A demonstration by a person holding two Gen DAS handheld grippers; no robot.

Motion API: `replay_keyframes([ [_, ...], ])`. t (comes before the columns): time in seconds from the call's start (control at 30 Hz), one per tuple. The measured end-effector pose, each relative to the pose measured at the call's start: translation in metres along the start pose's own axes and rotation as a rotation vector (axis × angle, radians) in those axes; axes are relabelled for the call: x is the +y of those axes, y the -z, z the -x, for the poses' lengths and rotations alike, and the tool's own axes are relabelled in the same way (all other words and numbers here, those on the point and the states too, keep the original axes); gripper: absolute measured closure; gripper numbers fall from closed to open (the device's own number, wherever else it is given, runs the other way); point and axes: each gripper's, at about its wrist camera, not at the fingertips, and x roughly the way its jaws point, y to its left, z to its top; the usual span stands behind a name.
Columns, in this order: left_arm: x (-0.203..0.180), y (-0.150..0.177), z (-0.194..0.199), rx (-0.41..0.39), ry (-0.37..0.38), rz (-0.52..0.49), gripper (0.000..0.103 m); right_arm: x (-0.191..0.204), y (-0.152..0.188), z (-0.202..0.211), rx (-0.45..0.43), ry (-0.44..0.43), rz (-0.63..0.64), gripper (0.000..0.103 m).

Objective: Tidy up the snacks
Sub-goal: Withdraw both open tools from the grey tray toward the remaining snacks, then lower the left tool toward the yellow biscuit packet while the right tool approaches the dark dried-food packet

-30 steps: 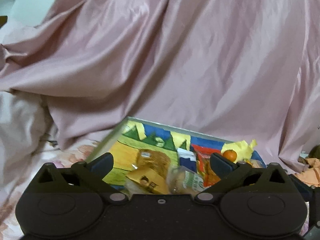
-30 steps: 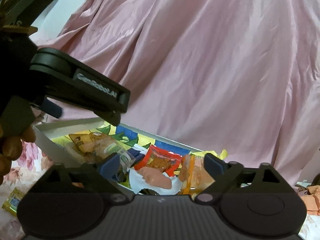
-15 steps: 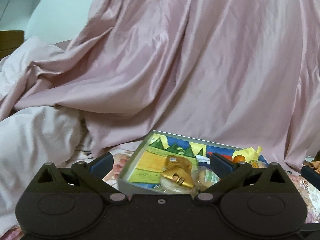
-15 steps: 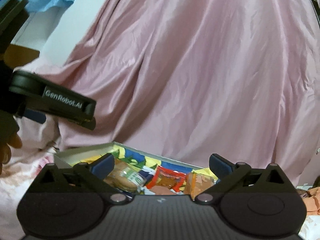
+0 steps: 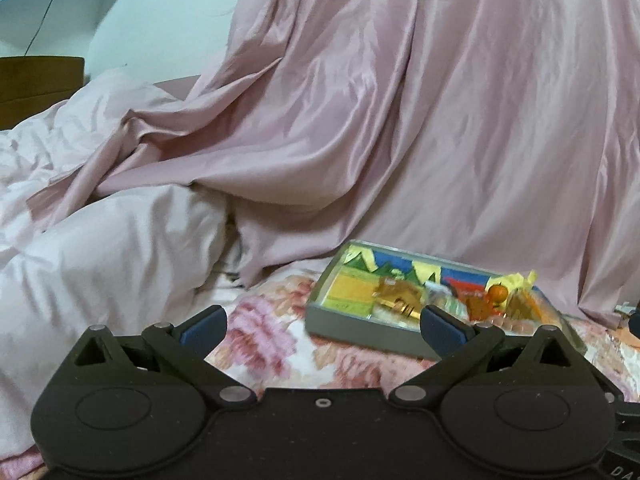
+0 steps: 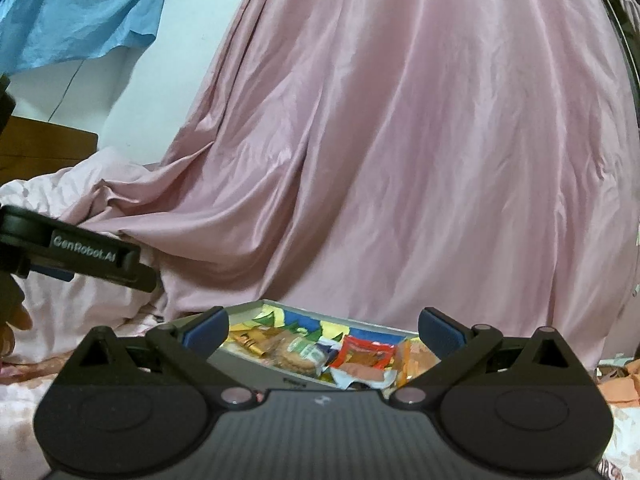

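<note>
Both grippers have drawn back from snack tray [image 5: 352, 322] | left gripper [image 5: 322, 326] released, empty | right gripper [image 6: 323, 330] released, empty

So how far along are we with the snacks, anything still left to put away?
Done: the snack packets and a small orange lie in the grey tray on the floral bedcover. In hand: nothing; the left gripper and right gripper are both open and empty. Left: no loose snacks show outside the tray.
</note>
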Motion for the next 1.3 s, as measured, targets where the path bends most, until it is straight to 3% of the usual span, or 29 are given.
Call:
replay_keyframes([
  [0.33, 0.019, 0.036, 0.031, 0.034, -0.006, -0.029, 0.001, 0.013, 0.012, 0.038, 0.075, -0.051, 0.044, 0.000],
  [0.63, 0.023, 0.073, 0.045, 0.097, 0.021, -0.102, 0.001, 0.017, 0.029, 0.058, 0.235, -0.096, 0.041, 0.000],
  [0.97, 0.020, 0.093, 0.033, 0.184, 0.059, -0.166, 0.001, 0.027, 0.047, 0.049, 0.381, -0.128, 0.086, 0.000],
  [1.3, 0.022, 0.098, 0.013, 0.244, 0.079, -0.168, 0.001, 0.029, 0.056, 0.034, 0.438, -0.143, 0.090, 0.000],
])
